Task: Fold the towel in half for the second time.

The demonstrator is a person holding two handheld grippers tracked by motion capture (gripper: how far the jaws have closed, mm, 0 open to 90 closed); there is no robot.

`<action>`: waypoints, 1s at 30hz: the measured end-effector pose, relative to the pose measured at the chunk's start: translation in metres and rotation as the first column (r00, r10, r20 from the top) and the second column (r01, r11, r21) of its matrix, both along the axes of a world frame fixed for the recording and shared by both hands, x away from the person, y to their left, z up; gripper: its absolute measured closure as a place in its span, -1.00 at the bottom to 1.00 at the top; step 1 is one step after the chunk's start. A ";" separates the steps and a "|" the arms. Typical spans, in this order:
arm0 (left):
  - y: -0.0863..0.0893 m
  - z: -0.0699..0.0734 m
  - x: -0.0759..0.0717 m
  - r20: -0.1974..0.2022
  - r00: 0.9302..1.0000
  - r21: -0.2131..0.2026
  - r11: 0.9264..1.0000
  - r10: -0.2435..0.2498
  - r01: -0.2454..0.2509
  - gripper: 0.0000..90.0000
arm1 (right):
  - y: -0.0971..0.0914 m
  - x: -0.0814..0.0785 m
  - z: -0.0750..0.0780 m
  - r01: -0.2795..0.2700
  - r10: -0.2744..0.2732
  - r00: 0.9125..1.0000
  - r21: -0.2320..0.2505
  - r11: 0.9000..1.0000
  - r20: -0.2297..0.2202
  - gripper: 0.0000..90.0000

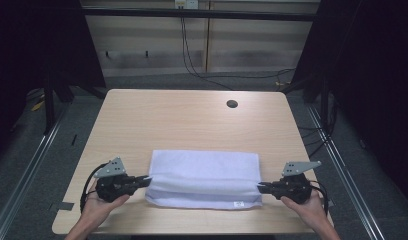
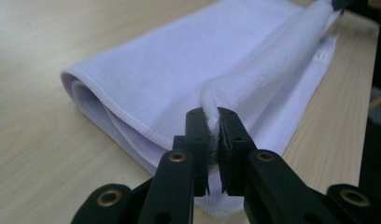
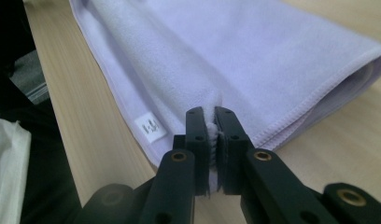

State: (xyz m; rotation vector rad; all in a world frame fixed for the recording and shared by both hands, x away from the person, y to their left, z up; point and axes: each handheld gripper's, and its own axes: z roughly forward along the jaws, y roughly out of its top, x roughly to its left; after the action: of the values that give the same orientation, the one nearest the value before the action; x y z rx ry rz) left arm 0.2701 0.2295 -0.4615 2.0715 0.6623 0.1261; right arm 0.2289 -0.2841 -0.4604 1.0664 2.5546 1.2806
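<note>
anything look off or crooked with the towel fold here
Nothing stands out. The towel lies folded and fairly square on the table, with the left claw and right claw each pinching an end.

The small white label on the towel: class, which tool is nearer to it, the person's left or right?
Right. The right tool pinches the towel at the end where the label sits. The left tool grips the opposite end, the towel's full length away.

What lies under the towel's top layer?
More layers of the same folded towel lie stacked on the table, visible at the open end in the left gripper view. The inside of the fold is covered, so anything there stays hidden.
</note>
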 end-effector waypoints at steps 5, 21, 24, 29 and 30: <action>0.002 -0.011 -0.002 -0.035 0.999 0.009 1.000 0.003 -0.003 0.84 | 0.001 -0.002 -0.011 -0.009 0.009 0.999 -0.020 1.000 -0.032 0.86; -0.014 -0.021 -0.008 -0.103 0.995 0.079 0.997 0.017 -0.009 0.23 | 0.000 -0.011 -0.015 -0.008 0.006 0.997 -0.025 1.000 -0.082 0.31; -0.019 -0.014 0.000 -0.085 0.995 0.070 0.996 0.054 -0.048 -0.01 | -0.003 -0.003 -0.003 0.058 -0.057 0.997 0.026 0.998 -0.042 0.16; -0.013 0.005 0.019 -0.056 0.990 0.029 0.991 0.132 -0.131 -0.20 | -0.004 0.011 0.015 0.164 -0.165 0.986 0.055 0.985 0.024 0.02; -0.010 0.007 0.023 -0.057 0.986 0.021 0.987 0.159 -0.158 -0.23 | -0.005 0.013 0.017 0.182 -0.185 0.982 0.072 0.981 0.027 0.01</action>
State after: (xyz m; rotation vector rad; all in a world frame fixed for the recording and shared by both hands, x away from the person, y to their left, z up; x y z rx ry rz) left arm 0.2927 0.2194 -0.4550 2.0433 0.8652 0.1634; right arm 0.2422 -0.2892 -0.4436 1.2489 2.3393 1.3347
